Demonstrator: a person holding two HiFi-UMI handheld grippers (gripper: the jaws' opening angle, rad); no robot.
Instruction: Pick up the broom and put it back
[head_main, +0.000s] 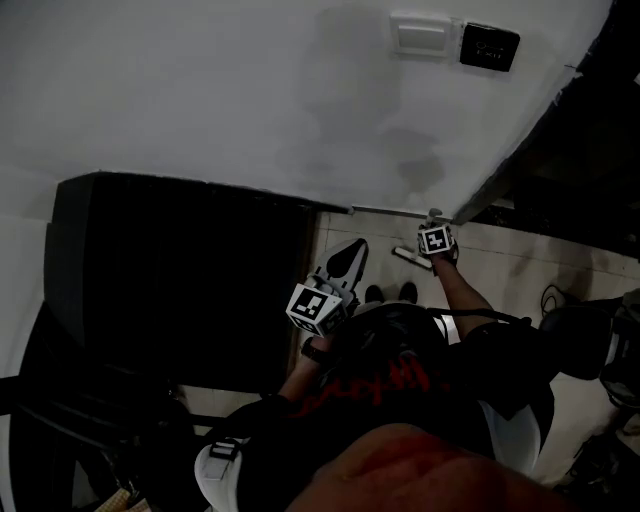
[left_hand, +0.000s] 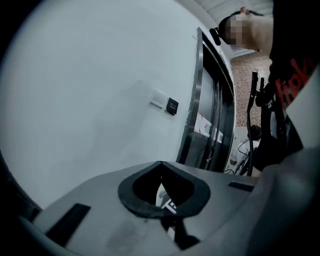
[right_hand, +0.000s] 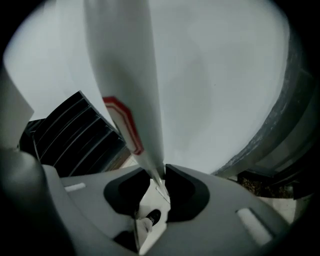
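Broom (right_hand: 129, 75) — probably light, stiff, slick; the right hand-held gripper (right_hand: 159, 172) pinches its pole, which runs on ahead — left hand-held gripper (left_hand: 159, 164) closed, empty.

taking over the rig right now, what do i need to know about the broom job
Left claw: shut, nothing in it, pointing toward the wall.
Right claw: shut on the broom handle, down near the floor at the foot of the wall.
Broom: the handle runs up from the right claw in front of the wall. Its head is not in view.
Done: broom picked up and in hand.
Left: stand it back in its place, probably against the wall, then open the right claw and draw away.
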